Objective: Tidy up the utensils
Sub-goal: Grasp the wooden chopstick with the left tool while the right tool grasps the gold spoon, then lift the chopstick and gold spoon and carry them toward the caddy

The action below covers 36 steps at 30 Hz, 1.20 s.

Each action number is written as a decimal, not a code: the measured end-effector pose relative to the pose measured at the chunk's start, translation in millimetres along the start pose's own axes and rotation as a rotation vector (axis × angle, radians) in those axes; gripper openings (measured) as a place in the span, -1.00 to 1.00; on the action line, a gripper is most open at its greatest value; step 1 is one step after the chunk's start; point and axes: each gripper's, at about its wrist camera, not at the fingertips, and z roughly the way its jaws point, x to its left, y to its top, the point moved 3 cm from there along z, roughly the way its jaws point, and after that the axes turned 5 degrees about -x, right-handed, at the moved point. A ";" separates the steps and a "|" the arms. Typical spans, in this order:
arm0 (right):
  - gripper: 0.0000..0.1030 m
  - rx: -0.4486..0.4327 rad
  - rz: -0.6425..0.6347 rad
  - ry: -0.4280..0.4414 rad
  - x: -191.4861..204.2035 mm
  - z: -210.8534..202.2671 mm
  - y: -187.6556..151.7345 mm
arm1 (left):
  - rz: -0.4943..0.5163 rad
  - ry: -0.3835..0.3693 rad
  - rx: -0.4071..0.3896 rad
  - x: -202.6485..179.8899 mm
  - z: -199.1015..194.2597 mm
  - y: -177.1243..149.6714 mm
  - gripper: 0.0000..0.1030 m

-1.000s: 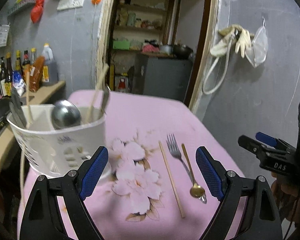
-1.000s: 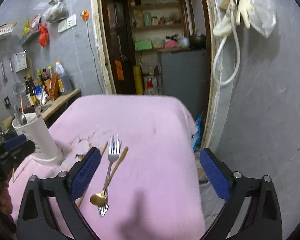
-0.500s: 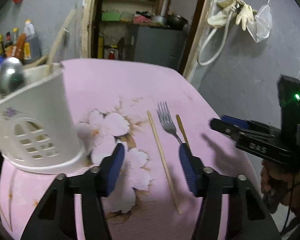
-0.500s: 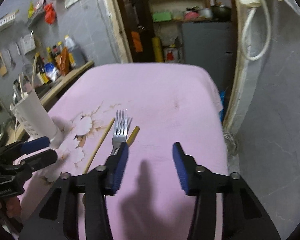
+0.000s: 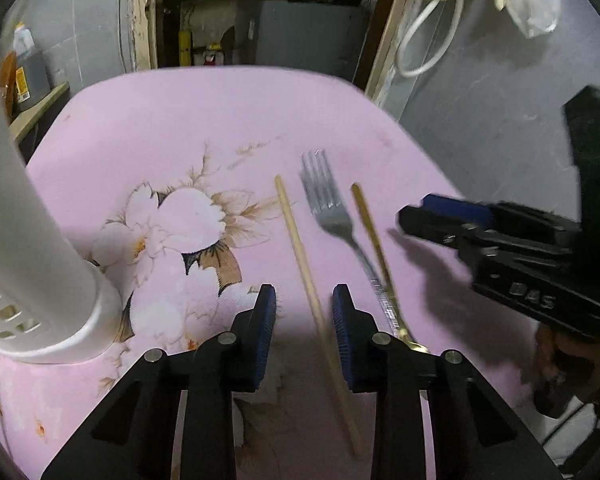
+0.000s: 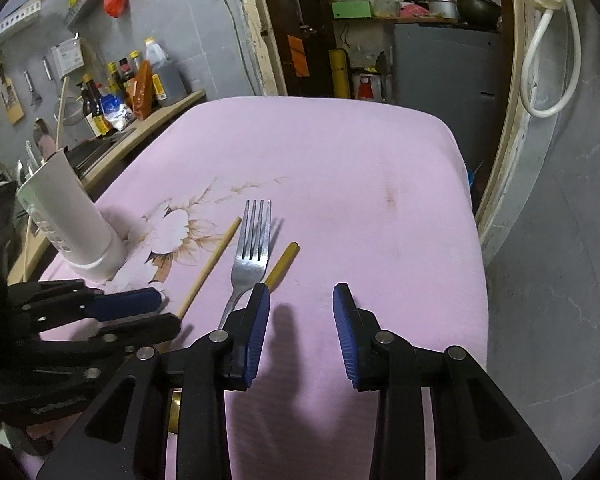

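- Utensils lie side by side on the pink floral tablecloth (image 5: 148, 120): a wooden chopstick (image 5: 300, 256) on the left, a steel fork (image 5: 332, 216) in the middle, a gold spoon (image 5: 374, 240) on the right, its handle crossing the fork's handle.
- White utensil holder (image 6: 72, 220) stands at the far left of the table, already holding several utensils.
- Left gripper (image 5: 304, 300) hangs over the chopstick, jaws closing, narrow gap; the chopstick runs between the pads, not yet pinched.
- Right gripper (image 6: 302, 294) hovers just right of the fork and spoon handles, jaws closing, only cloth between them.
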 end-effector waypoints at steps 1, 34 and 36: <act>-0.41 0.001 0.004 -0.001 -0.8 0.4 0.1 | -0.014 0.016 0.015 2.5 4.2 0.3 -0.58; -0.89 0.065 0.037 0.057 30.6 13.2 -12.7 | -0.207 0.160 -0.038 42.0 -48.5 -32.0 -0.94; -0.90 0.065 0.044 0.056 29.3 8.5 -15.6 | -0.208 0.159 -0.038 40.4 -47.6 -35.1 -0.94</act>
